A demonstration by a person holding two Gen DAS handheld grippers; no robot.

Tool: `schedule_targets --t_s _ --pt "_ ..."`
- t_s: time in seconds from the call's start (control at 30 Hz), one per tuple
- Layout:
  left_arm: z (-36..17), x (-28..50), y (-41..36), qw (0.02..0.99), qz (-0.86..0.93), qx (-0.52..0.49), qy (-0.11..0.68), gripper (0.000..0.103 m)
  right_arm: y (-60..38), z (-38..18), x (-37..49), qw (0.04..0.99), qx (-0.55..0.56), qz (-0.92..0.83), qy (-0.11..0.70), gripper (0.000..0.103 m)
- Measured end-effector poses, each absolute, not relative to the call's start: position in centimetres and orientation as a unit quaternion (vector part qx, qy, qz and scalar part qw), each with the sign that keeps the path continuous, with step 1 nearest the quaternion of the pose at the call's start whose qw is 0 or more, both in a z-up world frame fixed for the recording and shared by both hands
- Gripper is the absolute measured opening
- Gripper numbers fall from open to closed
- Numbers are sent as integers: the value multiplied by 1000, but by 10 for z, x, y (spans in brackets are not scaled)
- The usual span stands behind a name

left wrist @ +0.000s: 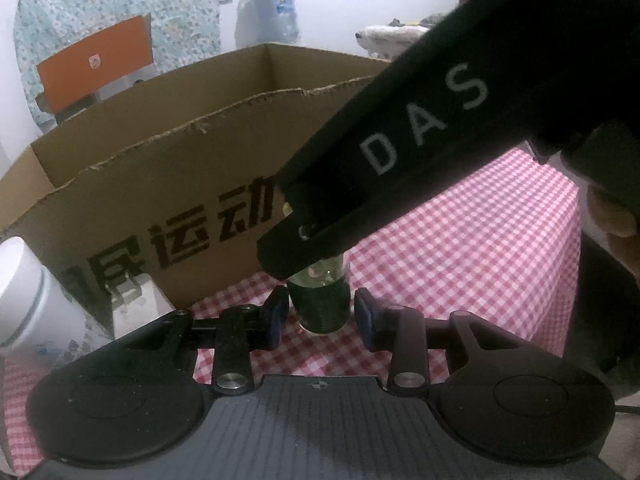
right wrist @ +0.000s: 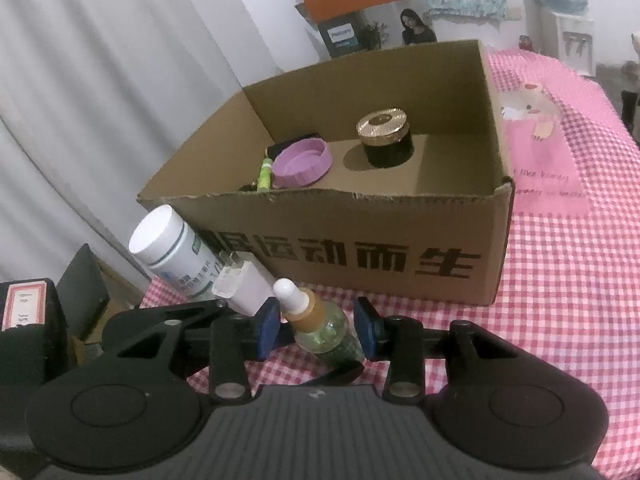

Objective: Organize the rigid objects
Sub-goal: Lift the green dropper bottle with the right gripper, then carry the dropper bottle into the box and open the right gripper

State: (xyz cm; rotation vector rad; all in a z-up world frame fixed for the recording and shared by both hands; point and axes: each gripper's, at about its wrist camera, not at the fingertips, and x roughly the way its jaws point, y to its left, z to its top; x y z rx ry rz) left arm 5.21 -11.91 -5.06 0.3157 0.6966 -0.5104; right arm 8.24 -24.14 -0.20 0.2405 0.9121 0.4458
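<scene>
We see the dropper bottle [right wrist: 320,332] upright between both tongs: left tongs [left wrist: 320,316] and right tongs [right wrist: 316,328] slightly parted, neither pressing it.

Both views are fisheye cameras riding on the hand-held tools, each looking forward and steeply down along its own fingers at the pink checked surface [left wrist: 480,240] from very close. The left wrist view sits low, facing the printed front wall of the cardboard box [left wrist: 168,184], with the other tool crossing its upper right. The right wrist view sits higher, seeing into the same box [right wrist: 400,216]; both share the green dropper bottle [left wrist: 320,304] at lower centre and the white bottle [right wrist: 176,248] at left.
</scene>
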Motion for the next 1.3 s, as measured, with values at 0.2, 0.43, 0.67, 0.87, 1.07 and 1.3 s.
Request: schedule_targets --t_s 0.2,0.43,0.67,0.87,1.07,1.3 --pt "-53 58 -121 896 -249 159 331 35 -240 -6 86 864 113 214 442 42" --pt "-51 60 -122 897 -250 151 331 32 -242 -7 87 866 113 211 440 38" --pt "-39 49 -122 903 -248 148 318 32 -243 5 78 872 108 212 428 36" --pt "-11 30 -118 918 -239 144 283 31 -242 35 67 885 102 225 395 35" --pt "28 23 -112 930 -230 141 251 31 -238 79 65 896 88 254 354 35" --pt "55 47 -110 935 -217 143 241 31 -235 111 94 893 85 283 340 35"
